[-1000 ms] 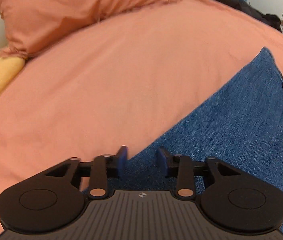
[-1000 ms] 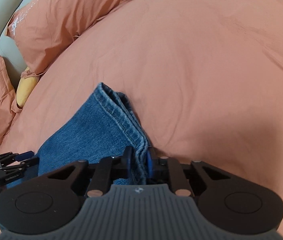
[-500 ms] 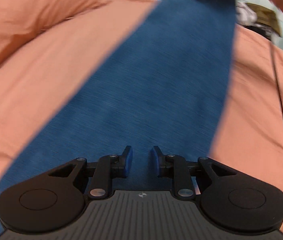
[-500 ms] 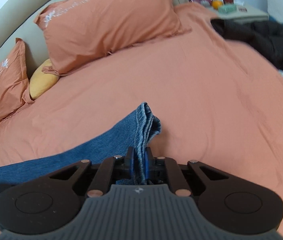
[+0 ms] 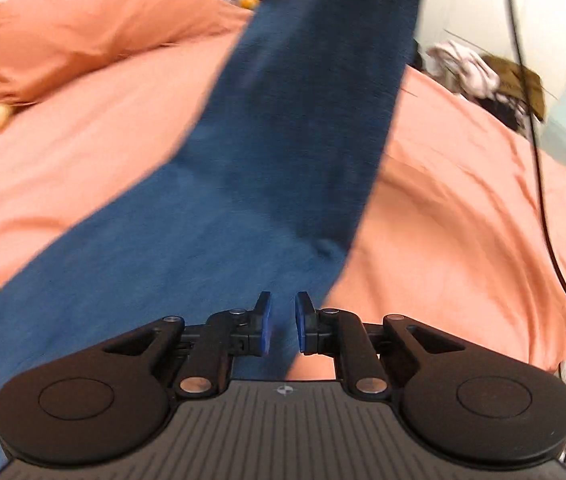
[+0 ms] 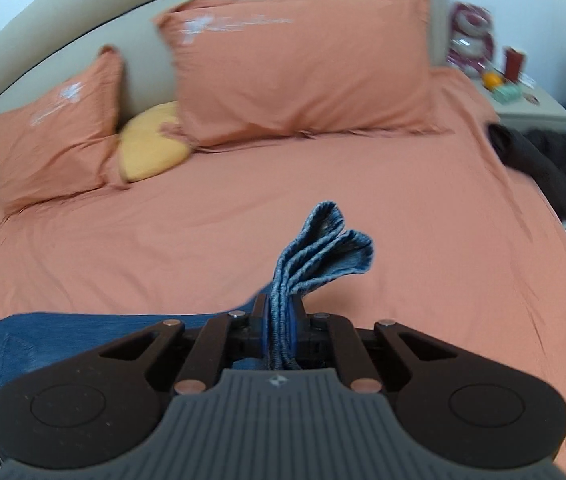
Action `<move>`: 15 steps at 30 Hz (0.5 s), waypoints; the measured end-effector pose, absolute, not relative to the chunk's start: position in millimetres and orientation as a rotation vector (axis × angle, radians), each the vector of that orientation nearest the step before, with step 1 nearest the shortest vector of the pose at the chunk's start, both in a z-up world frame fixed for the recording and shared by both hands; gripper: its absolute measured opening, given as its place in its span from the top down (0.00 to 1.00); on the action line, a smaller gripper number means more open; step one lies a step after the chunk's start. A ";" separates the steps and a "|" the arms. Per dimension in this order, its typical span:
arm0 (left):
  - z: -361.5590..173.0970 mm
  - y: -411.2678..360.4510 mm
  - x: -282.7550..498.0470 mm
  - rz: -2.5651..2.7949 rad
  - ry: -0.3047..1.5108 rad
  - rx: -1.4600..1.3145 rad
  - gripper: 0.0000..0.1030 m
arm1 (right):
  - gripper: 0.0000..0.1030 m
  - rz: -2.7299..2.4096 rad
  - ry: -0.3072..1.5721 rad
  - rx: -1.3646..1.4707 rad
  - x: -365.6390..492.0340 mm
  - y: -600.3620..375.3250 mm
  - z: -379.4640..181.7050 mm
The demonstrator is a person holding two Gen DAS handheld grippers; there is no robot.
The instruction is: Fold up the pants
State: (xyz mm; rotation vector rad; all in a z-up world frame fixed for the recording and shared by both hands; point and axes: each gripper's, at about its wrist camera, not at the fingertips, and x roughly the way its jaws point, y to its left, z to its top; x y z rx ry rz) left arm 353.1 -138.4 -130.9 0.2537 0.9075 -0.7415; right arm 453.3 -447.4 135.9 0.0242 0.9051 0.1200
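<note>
Jeans hems pinched in my right claw, above the bed.

My right claw (image 6: pixel 279 334) is clamped on the stacked hems of the jeans (image 6: pixel 315 256), raised over the orange bed (image 6: pixel 187 240); the waist end lies near left. My left claw (image 5: pixel 281 328) has just been closing, pads a narrow gap apart, gripping nothing, over the leg (image 5: pixel 283 140) stretching away and up to the far side.

Soft daylight, motion blur, fisheye warping
</note>
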 end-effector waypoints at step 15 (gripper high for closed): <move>-104.8 73.2 328.6 -0.340 0.931 -0.018 0.80 | 0.95 0.291 1.064 0.007 436.6 -176.7 60.4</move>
